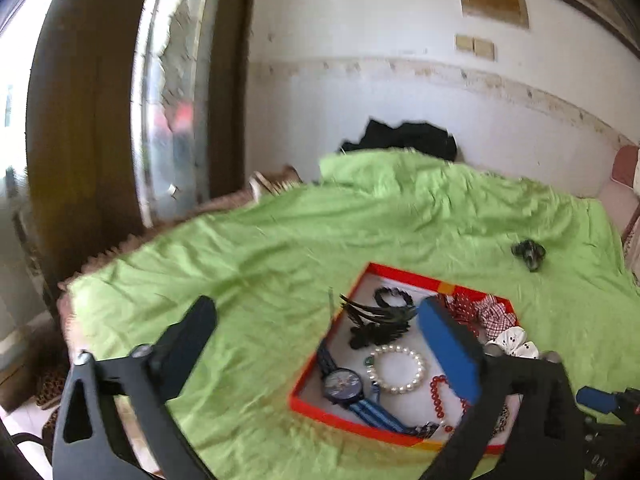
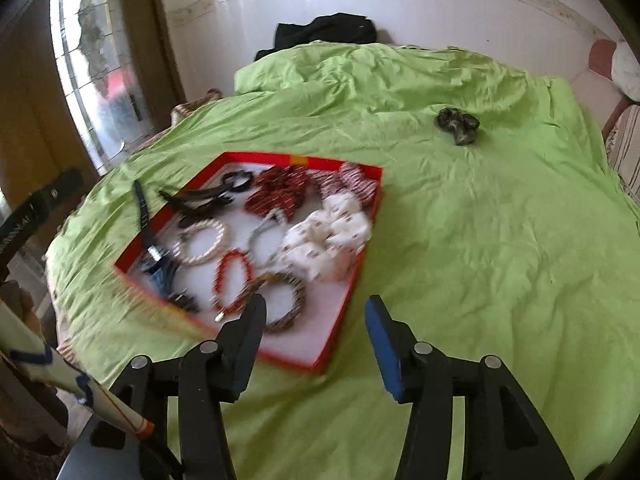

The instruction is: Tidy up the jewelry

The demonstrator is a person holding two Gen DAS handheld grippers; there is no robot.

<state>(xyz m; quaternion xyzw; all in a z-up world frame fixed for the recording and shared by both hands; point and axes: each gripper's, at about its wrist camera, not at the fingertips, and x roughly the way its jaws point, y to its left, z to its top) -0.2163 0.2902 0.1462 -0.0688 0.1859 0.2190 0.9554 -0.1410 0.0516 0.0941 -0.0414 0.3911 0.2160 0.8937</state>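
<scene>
Jaws of the left gripper [image 1: 316, 344] stand spread wide with nothing between them, hanging above the near-left corner of a red tray [image 1: 404, 276]. Jaws of the right gripper [image 2: 316, 316] are parted too and hold nothing; the tray [image 2: 344, 304] lies just ahead and to their left.

Inside the white-floored tray, closest to the left jaws, lie a blue-strapped watch [image 1: 344, 386], a pearl bracelet [image 1: 400, 368] and a red bead bracelet [image 1: 438, 396]. Beyond them sit a black hair claw [image 1: 376, 320] and a dark bead bracelet [image 1: 394, 296]. In the right wrist view a brown patterned bangle [image 2: 288, 300] lies nearest the jaws, with white scrunchies [image 2: 332, 240] and red-and-white scrunchies [image 2: 320, 188] further off.

Far ahead and to the right of both, well apart from the tray, a dark scrunchie [image 2: 458, 124] rests alone on the bed.

The bed carries a crumpled lime-green sheet [image 2: 480, 260]. A black garment [image 2: 324, 30] is heaped at its far edge against a white wall [image 1: 400, 92]. A brown-framed window [image 1: 176, 92] stands to the left. Lettering on a dark strap [image 2: 36, 208] at the left is too blurred to read.
</scene>
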